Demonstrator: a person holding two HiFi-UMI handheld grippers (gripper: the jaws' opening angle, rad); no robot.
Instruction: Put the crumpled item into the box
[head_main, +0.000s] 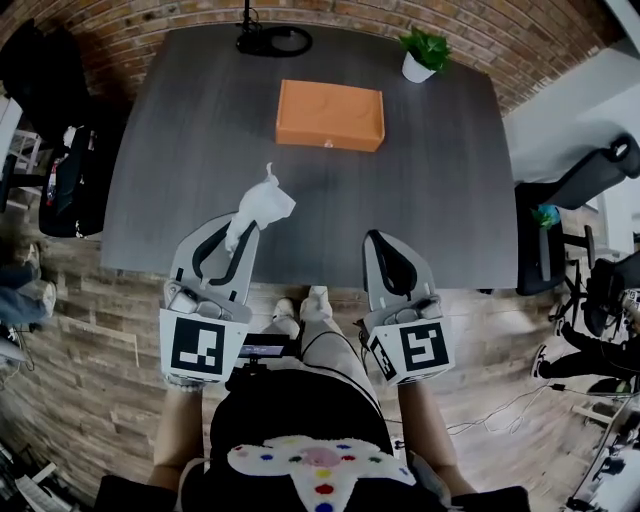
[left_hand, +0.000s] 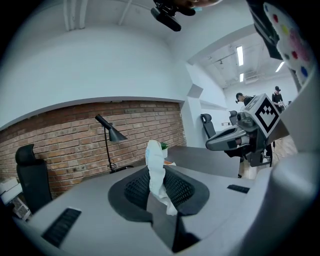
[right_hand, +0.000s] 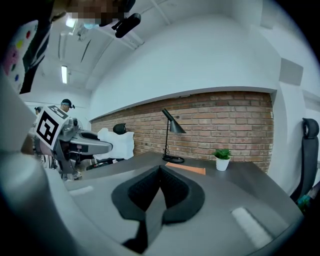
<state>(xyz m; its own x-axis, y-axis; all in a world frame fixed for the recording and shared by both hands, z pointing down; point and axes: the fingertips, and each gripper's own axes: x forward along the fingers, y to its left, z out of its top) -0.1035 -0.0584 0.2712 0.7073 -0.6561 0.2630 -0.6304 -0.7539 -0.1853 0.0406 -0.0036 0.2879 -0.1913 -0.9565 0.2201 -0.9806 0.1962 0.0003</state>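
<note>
Item: a white crumpled tissue (head_main: 262, 208), caught by its lower end in the left gripper (head_main: 238, 236); the bigger part stands free above the tips.
Place: it hangs over the near edge of the worktop (head_main: 180, 140) and seems not to touch it. The orange box (head_main: 330, 115) lies at about 1 o'clock from it, well apart. I cannot tell if the box top is open.
Handling: I judge it very light and soft, with no stiffness. It will not slip, but it can tear, drift when let go, or cling to the ribbed pads.
Where to hold: the thin tail now held looks enough for carrying; the bunched middle would give a surer hold.
Left fingers (left_hand: 131, 190): almost closed, pressing on the tissue.
Right fingers (right_hand: 142, 192): fully together, with nothing between them.
Pose: both grippers point to 12 o'clock, a little below level, side by side. The left is at 11 o'clock from the body and the right gripper (head_main: 377, 243) at 1 o'clock, both at the near edge of the worktop.
Next: the left hand probably has to reach forward, slightly toward 1 o'clock, until it is above the box.
</note>
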